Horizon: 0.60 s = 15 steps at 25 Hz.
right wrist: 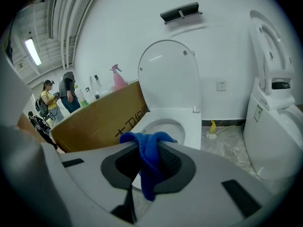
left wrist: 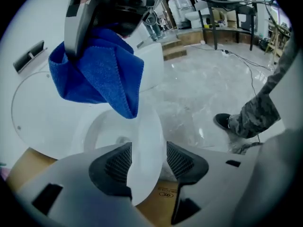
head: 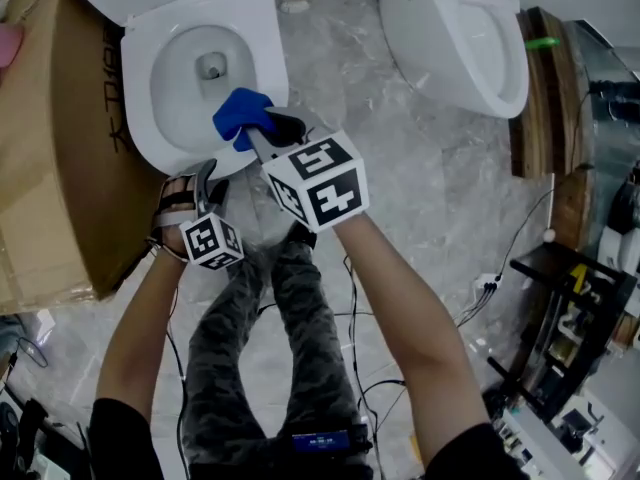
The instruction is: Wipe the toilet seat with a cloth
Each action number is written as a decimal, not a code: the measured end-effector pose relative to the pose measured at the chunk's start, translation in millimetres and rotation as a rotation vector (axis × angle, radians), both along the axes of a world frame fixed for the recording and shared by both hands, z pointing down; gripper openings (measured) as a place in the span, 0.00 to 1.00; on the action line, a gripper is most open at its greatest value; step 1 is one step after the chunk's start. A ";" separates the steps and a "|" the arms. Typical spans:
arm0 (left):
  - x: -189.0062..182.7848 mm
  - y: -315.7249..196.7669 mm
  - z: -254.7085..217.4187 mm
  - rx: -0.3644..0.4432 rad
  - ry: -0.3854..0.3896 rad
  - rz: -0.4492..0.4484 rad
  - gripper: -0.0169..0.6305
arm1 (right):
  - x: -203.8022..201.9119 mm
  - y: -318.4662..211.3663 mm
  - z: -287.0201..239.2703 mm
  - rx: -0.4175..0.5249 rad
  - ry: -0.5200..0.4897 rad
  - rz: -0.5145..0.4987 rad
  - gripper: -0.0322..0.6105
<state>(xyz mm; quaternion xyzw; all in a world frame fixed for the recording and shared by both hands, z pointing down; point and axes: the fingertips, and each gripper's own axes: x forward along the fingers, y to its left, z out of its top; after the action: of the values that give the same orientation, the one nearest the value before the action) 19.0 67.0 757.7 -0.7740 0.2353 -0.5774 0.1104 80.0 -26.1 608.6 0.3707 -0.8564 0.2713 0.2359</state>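
- Head view, toilet seat (head: 265, 63): down on the bowl, lid raised. Blue cloth (head: 238, 116) hangs over seat's near edge, carried by right gripper (head: 262, 128). Cloth-to-seat contact can't be told here.
- Head view, left gripper (head: 207, 183): just off seat's near-left rim, cardboard box (head: 70, 158) close on seat's left. Risk: it knocks rim or box if lowered w/o aim.
- Head view, cables (head: 365, 308): on floor, well back from seat. Risk: foot snag on stepping away.
- Left gripper view, jaws: wide apart, pads on nothing; seat's front rim shows thru the gap. Risk: closing here bites the rim & jams the hand in the wiping path.
- Left gripper view, cloth: bunched, above seat, only one part pinched, pointed tail loose. Risk: tail dips into bowl (left wrist: 111, 136), gets wet, smears seat.
- Right gripper view, jaws: closed on cloth, narrow fold betw. pads, rest hanging below. Risk: small bite, so wiping drag pulls cloth free and bare jaw scrapes seat.
- Right gripper view, lid (right wrist: 168, 74): upright behind seat. Risk: long stroke toward seat's rear bumps lid, which may drop fwd.
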 end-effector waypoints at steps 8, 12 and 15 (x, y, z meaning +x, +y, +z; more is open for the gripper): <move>-0.4 -7.5 17.8 0.095 -0.081 -0.003 0.36 | 26.8 16.0 22.0 -0.017 -0.014 -0.001 0.15; -0.7 -8.3 20.0 0.081 -0.094 -0.009 0.36 | 36.8 19.2 26.2 -0.025 -0.016 -0.002 0.15; 2.4 -3.5 22.4 0.062 -0.103 0.008 0.31 | 44.5 21.5 29.2 -0.035 -0.015 -0.001 0.15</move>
<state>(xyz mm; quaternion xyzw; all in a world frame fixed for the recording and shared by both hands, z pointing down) 21.4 63.5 780.1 -0.7405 0.2441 -0.6083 0.1486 124.4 -4.6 637.8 0.3641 -0.8534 0.2888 0.2360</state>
